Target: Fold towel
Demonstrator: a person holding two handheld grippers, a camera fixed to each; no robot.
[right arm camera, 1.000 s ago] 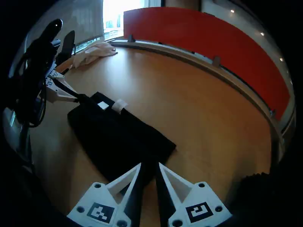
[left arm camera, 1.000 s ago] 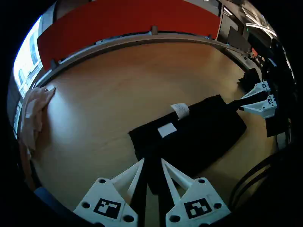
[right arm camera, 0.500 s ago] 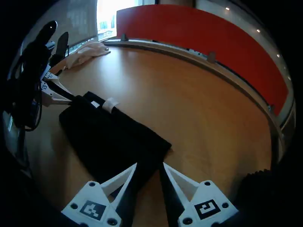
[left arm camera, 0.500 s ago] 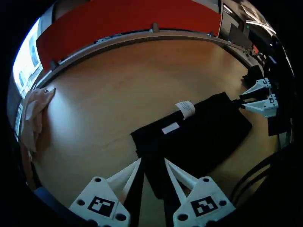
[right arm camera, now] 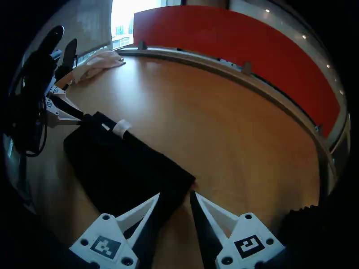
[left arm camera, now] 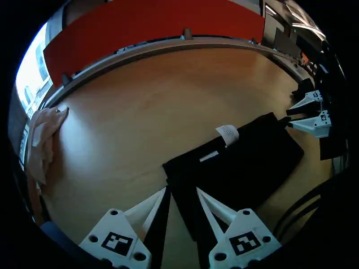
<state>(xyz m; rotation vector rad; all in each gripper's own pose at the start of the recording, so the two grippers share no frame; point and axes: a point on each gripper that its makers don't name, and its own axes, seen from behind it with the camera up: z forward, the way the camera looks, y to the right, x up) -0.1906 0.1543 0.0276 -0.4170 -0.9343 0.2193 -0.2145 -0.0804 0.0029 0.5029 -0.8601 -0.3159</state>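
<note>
Left gripper view looks down the length of a black towel [left arm camera: 242,157] that lies flat on the wooden table [left arm camera: 148,103], already doubled into a long, thick rectangle. The left gripper [left arm camera: 183,193] sits at its near corner with the fingers a narrow way apart. The cloth reaches into the gap, bare wood shows between the fingers closer to the camera, and I judge the hold loose rather than clamped. Off at the far short end, the right gripper [left arm camera: 288,119] is seen from outside, its two white fingers parted with the towel's corner at their tips. This view also gives the top face: a white tag [left arm camera: 227,133] sticking out of the long far edge and a small pale label [left arm camera: 209,156] lying flat. Right gripper view has the same towel from the opposite end, with the right gripper's fingers equally narrow and a corner lying between them, nearer one finger than the other. It shows the left gripper [right arm camera: 83,115] at the other short end, and beyond it a pink cloth [right arm camera: 96,62] heaped at the table's edge, well apart from the work. One gripper at each short end probably serves to square the strip, or to bring the two ends together for the next fold.
</note>
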